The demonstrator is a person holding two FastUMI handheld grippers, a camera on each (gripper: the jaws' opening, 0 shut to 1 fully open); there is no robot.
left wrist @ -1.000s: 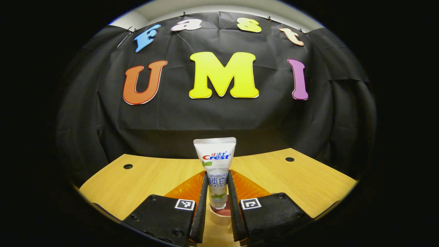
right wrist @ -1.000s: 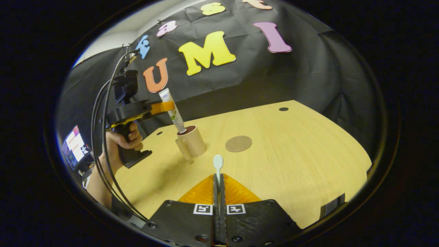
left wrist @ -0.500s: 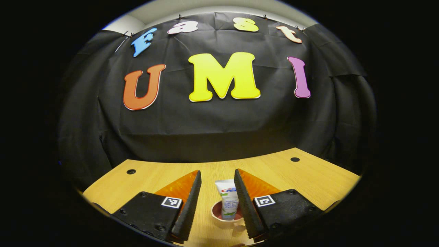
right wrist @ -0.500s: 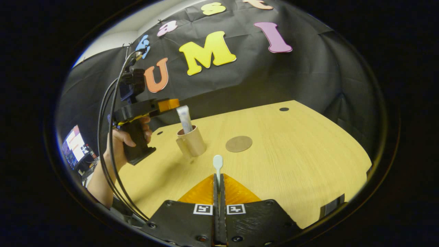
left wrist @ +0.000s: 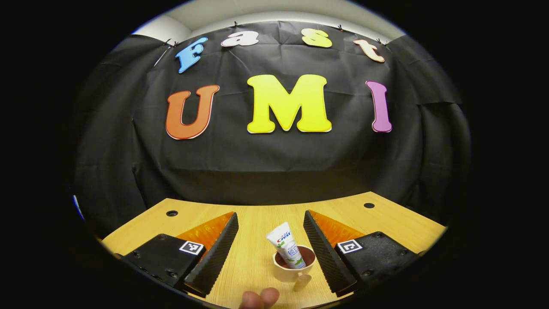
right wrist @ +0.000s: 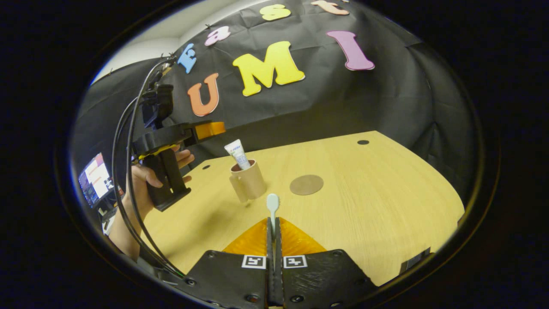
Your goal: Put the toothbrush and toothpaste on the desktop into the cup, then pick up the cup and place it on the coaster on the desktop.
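Where the table shows, its top is pale wood-grain laminate with small round dark holes near the far edge. On it stands the cup, a smooth tan cylinder with a side handle and a darker reddish inside as seen in the left gripper view. Toothpaste, a soft white tube with a flat crimped end, sits in the cup, cap end down, crimped end tilted and leaning on the rim; in the right gripper view it sticks out above the rim. Coaster: thin flat brown disc, lying on the table just to one side of the cup, not touching it. Left claw: spread wide, ribbed inner faces well apart on either side of the cup and tube, touching neither; released. From the right gripper view the same left claw is above and beside the cup, carried by a hand on its grip, with cables looping off it. Right claw: clenched on the toothbrush, both fingers pressed on the slim pale handle, the rounded pale head projecting forward above the table, near the cup.
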